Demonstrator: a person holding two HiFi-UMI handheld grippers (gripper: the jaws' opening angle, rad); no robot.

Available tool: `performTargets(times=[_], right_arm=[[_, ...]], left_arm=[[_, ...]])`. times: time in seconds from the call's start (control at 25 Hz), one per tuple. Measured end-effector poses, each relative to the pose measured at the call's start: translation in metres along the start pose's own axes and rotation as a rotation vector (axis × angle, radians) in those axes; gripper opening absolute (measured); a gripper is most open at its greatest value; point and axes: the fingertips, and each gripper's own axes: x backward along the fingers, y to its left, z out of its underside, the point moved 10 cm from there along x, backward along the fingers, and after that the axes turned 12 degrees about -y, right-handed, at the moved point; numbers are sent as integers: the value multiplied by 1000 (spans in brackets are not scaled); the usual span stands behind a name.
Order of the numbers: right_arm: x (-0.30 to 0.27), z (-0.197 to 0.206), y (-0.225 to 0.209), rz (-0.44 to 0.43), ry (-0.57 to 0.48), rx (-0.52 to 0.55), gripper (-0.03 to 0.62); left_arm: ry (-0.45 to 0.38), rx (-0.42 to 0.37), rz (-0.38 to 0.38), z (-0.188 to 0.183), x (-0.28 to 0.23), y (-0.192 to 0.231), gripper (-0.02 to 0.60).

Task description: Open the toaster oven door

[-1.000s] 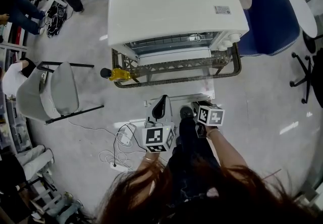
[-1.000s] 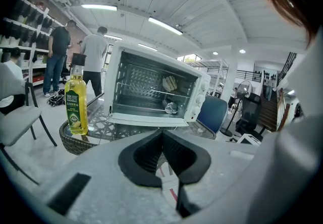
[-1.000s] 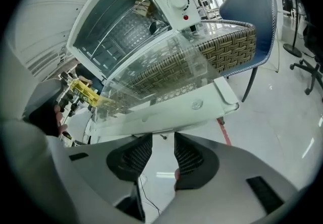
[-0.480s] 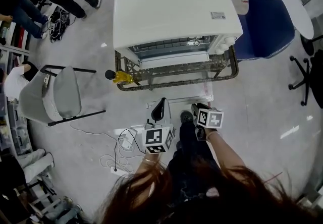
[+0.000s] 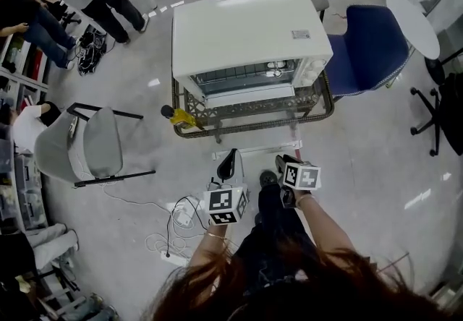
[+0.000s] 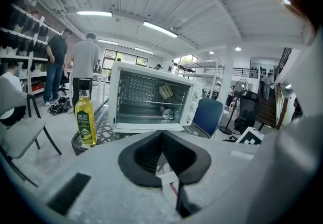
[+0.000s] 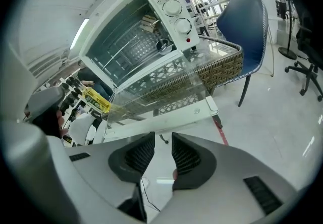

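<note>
The white toaster oven (image 5: pixel 246 30) stands on a wicker table (image 5: pixel 253 116). Its glass door (image 7: pixel 156 94) hangs open and lies flat towards me, with the white handle (image 5: pixel 264 148) at its near edge. Inside are a rack and some small items. Both grippers hover short of the handle and touch nothing. My left gripper (image 5: pixel 229 162) is shut, its pads (image 6: pixel 151 152) meeting at the tips with nothing between them. My right gripper (image 5: pixel 283 162) is open, and its jaws have just been closing on nothing, a gap still showing between the pads (image 7: pixel 184 155).
A yellow oil bottle (image 5: pixel 181 116) stands on the table's left corner. A blue chair (image 5: pixel 369 45) is right of the oven and a grey chair (image 5: pixel 87 146) is at the left. A power strip with cables (image 5: pixel 177 215) lies on the floor by my left. People stand at the far left.
The oven now looks smaller and farther up in the head view. Both grippers have lifted a little in front of the open door. The door has not moved.
</note>
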Motion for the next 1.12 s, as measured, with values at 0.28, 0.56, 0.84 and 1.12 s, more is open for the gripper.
performTargets(times=[0.28,0.56,0.84,1.12], right_arm=[[24,-10,16,-29,-76,35,81],[53,-31,40,-61,-184,93,67],[85,-46,61,-85,-258,146,60],[114,-66,81,-123,-332,182,51]], left_arm=[[-5,-29,19,-13,17,-9,15],[0,-58,48,-33,33,-18,15],[-22,-76,68,-64,48,-29,15],[-45,-91,92,-92,57,-37,15]])
